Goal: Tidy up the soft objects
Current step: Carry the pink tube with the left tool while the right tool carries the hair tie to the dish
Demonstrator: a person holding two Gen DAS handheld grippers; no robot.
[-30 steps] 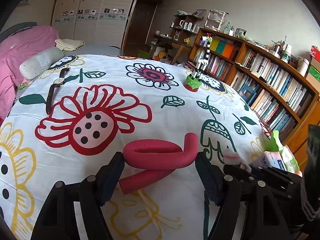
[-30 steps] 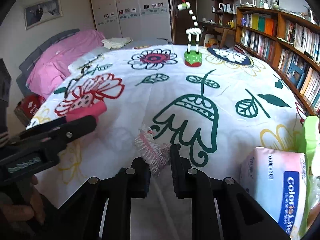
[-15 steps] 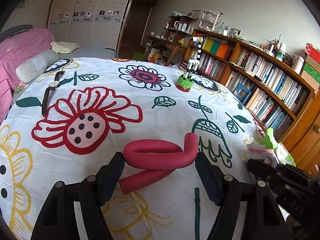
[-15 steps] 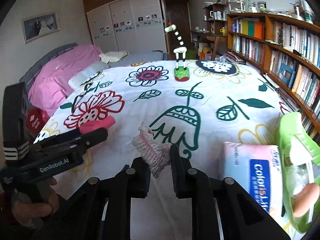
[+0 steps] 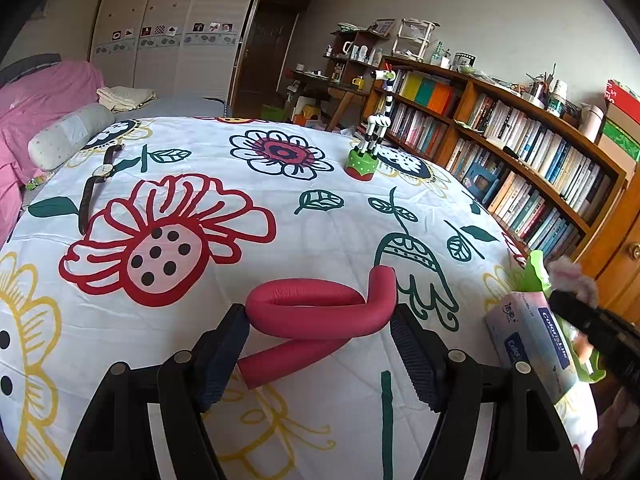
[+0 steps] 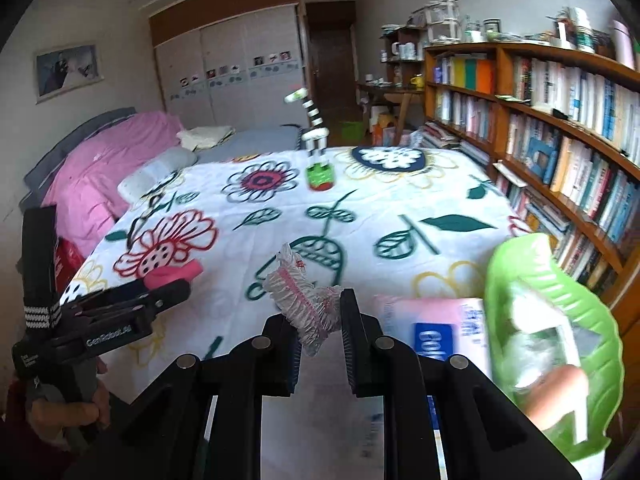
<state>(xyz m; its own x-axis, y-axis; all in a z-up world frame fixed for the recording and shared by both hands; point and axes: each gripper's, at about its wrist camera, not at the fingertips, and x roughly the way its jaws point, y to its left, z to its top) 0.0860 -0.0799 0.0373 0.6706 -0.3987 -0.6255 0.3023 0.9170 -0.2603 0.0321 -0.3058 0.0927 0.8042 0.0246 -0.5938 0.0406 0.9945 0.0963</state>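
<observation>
Bedspread (image 5: 328, 224): flowered cover, the work surface for both of my grippers; a wristwatch (image 5: 98, 178) lies at its far left and a striped giraffe toy (image 5: 370, 148) stands at the far side. Neither has moved.

Left gripper (image 5: 320, 344): jaws stand wide, unchanged over the last second. The pink foam tube (image 5: 316, 312) is looped between the pads and fills the span; both pads appear to touch it, so I read this as a wide hold on the tube. I have kept this hand in place.

Foam tube position: on or just above the bedspread, directly ahead of my left jaws, same as a second ago.

Right gripper (image 6: 320, 344): jaws nearly closed, pinching the frilly pink-and-white scrunchie (image 6: 300, 300). Grip unchanged.

Change: I have lifted my right hand and swung it rightward. The scrunchie is now clear of the bedspread, and the green basket (image 6: 520, 264) has come much further into my right view, beside the tissue pack (image 6: 436, 320).

Meaning for the task: in my judgement the scrunchie is in transit to the basket, not yet over its opening; release is still to come. The tube is the next item.

Basket contents: blurred; I cannot tell what they are.
</observation>
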